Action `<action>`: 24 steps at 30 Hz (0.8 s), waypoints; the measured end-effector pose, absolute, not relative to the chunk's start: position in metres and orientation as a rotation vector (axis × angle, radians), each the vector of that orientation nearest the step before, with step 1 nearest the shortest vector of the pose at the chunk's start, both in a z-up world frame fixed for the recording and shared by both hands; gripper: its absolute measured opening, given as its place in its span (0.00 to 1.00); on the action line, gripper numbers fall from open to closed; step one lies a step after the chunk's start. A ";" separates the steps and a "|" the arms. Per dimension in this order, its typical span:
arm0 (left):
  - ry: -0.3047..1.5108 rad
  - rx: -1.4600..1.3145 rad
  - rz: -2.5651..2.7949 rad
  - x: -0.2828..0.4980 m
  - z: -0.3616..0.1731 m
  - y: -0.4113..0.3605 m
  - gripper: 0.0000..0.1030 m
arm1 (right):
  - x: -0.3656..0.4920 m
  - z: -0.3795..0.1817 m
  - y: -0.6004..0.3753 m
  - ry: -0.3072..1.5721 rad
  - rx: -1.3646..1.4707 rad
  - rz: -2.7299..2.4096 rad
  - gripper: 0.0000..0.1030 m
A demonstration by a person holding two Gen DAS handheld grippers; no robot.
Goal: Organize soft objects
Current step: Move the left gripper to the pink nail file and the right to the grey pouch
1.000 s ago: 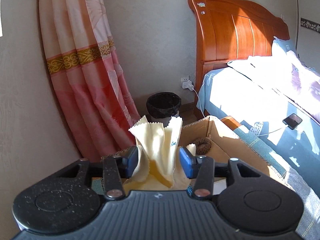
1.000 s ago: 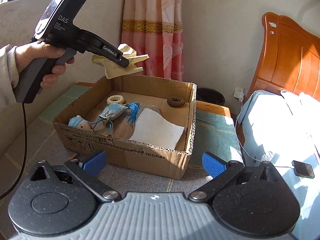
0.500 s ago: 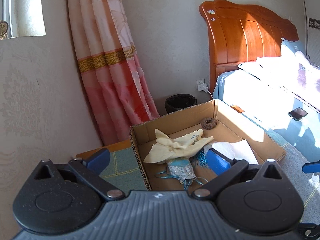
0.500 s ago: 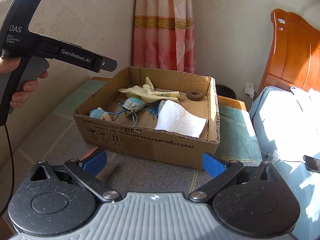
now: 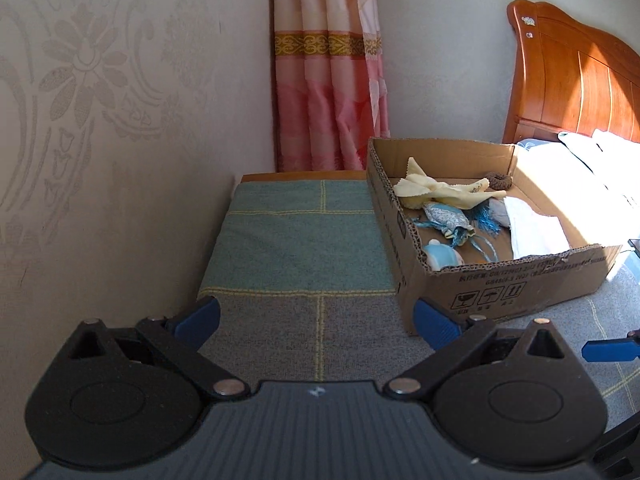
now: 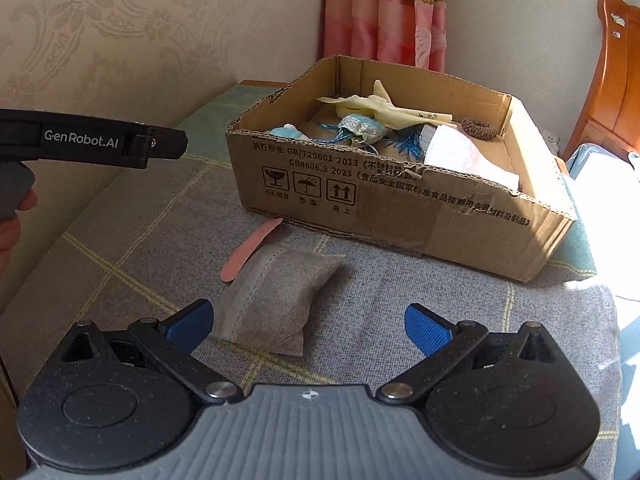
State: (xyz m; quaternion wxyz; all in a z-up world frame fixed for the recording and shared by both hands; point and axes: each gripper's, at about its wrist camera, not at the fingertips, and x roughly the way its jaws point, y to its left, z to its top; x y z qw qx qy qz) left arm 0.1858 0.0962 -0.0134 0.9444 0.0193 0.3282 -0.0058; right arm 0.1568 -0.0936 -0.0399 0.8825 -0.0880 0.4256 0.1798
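Centering our spread, empty right gripper [image 6: 308, 326] over the grey burlap pouch [image 6: 276, 300] at 11 o'clock, we'd pinch its plump middle, then lift over the cardboard box [image 6: 400, 204] rim at 12; our left gripper [image 5: 316, 318], also spread and empty, leaves room

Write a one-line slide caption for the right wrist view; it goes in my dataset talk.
Open right gripper hovers over a grey sachet and pink strip beside the filled cardboard box.
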 end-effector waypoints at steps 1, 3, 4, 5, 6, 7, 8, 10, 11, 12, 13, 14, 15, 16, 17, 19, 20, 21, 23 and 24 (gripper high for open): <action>0.669 0.028 0.008 0.182 -0.015 0.101 0.99 | 0.159 -0.041 -0.090 0.894 -0.182 0.374 1.00; 0.665 0.023 0.035 0.178 -0.018 0.108 0.99 | 0.164 -0.046 -0.081 0.900 -0.179 0.368 1.00; 0.663 0.028 0.048 0.175 -0.019 0.111 0.99 | 0.166 -0.049 -0.076 0.907 -0.182 0.366 1.00; 0.665 0.033 0.058 0.174 -0.020 0.113 0.99 | 0.169 -0.052 -0.071 0.912 -0.188 0.362 1.00; 0.668 0.037 0.071 0.172 -0.021 0.115 0.99 | 0.172 -0.056 -0.066 0.917 -0.197 0.352 1.00; 0.669 0.041 0.083 0.171 -0.022 0.117 0.99 | 0.174 -0.060 -0.062 0.928 -0.202 0.346 1.00; 0.669 0.049 0.097 0.170 -0.023 0.118 0.99 | 0.175 -0.063 -0.058 0.939 -0.203 0.344 1.00; 0.669 0.065 0.110 0.168 -0.024 0.119 0.99 | 0.178 -0.069 -0.053 0.954 -0.209 0.329 1.00; 0.668 0.074 0.113 0.168 -0.024 0.119 0.99 | 0.177 -0.070 -0.052 0.937 -0.218 0.316 1.00; 0.668 0.078 0.114 0.168 -0.025 0.119 0.99 | 0.177 -0.070 -0.051 0.935 -0.218 0.311 1.00; 0.668 0.078 0.114 0.167 -0.025 0.119 0.99 | 0.178 -0.070 -0.052 0.940 -0.212 0.303 1.00; 0.669 0.073 0.109 0.168 -0.025 0.120 0.99 | 0.179 -0.070 -0.054 0.945 -0.203 0.288 1.00; 0.670 0.071 0.105 0.168 -0.025 0.120 0.99 | 0.180 -0.070 -0.056 0.948 -0.198 0.267 1.00; 0.669 0.071 0.099 0.169 -0.025 0.120 0.99 | 0.182 -0.070 -0.059 0.950 -0.193 0.240 1.00; 0.668 0.073 0.097 0.170 -0.025 0.120 0.99 | 0.182 -0.070 -0.062 0.954 -0.187 0.225 1.00; 0.667 0.079 0.089 0.171 -0.025 0.118 0.99 | 0.184 -0.070 -0.073 0.968 -0.154 0.206 1.00; 0.669 0.081 0.083 0.172 -0.025 0.116 0.99 | 0.184 -0.069 -0.075 0.967 -0.152 0.194 1.00; 0.671 0.082 0.075 0.172 -0.026 0.115 0.99 | 0.185 -0.070 -0.080 0.966 -0.145 0.170 1.00; 0.674 0.086 0.058 0.173 -0.027 0.112 0.99 | 0.186 -0.070 -0.086 0.970 -0.123 0.146 1.00; 0.677 0.088 0.053 0.173 -0.028 0.110 0.99 | 0.186 -0.070 -0.089 0.969 -0.121 0.135 1.00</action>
